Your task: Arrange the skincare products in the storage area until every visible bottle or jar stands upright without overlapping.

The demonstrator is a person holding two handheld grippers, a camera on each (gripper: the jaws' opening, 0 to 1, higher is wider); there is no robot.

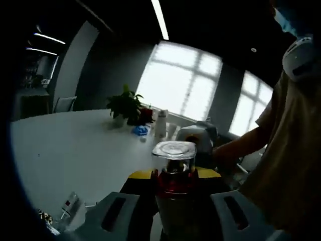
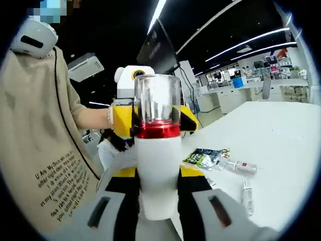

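A bottle [image 2: 158, 165] with a white body, a red metallic band and a clear cap hangs upright in the air between both grippers, which face each other. My right gripper [image 2: 159, 206] has its jaws against the lower body. From the opposite side my left gripper [image 1: 173, 208] holds the same bottle [image 1: 174, 168], its jaws flanking the dark-looking body below the red band. The yellow and black front of the right gripper [image 1: 209, 173] shows just behind the bottle in the left gripper view. In the right gripper view the left gripper's yellow body [image 2: 122, 120] sits behind the cap.
A person in a beige shirt [image 2: 40, 150] stands close by. The white table [image 2: 271, 135] carries a foil sachet [image 2: 203, 158] and two small tubes [image 2: 241, 167], [image 2: 247, 193]. A potted plant [image 1: 125, 105], white bottles [image 1: 160, 123] and a small box [image 1: 70, 203] sit on the table [image 1: 75, 145].
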